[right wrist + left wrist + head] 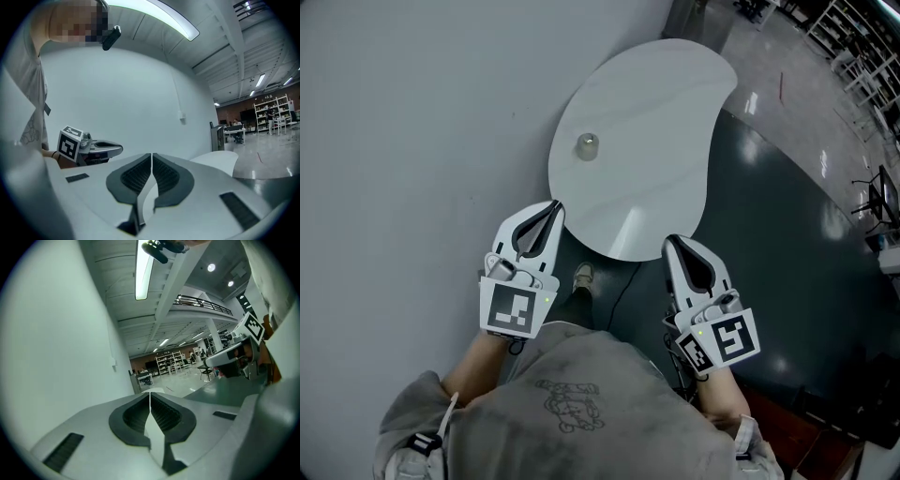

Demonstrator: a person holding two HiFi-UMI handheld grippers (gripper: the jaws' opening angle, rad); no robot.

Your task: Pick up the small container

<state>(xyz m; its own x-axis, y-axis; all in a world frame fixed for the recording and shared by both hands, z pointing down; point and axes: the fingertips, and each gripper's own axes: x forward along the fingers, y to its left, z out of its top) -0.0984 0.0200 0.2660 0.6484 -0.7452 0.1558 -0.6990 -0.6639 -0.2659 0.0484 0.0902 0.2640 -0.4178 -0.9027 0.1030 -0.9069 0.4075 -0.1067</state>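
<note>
My left tool [150, 401] shows its two dark ribbed pads pressed together along a single seam, with nothing between them. My right tool [152, 160] is in the same state: pads together, nothing caught in them.

In the head view both tools are held side by side, tips pointing away from me. The left tip lies at the near-left rim of the tabletop [661, 103], the right tip at its near-right rim. Each gripper view shows the other tool off to one side.

The small container [587, 145], a pale round thing, stands upright on the left part of the tabletop. It is ahead of the left tool and well apart from both; neither tool touches it.

The tabletop is white, with a rounded, bean-like outline. A plain pale wall [403, 122] runs along its left side. A dark glossy floor [769, 253] spreads out to the right. One shoe [582, 276] shows on that floor between the tools, just below the near rim.
</note>
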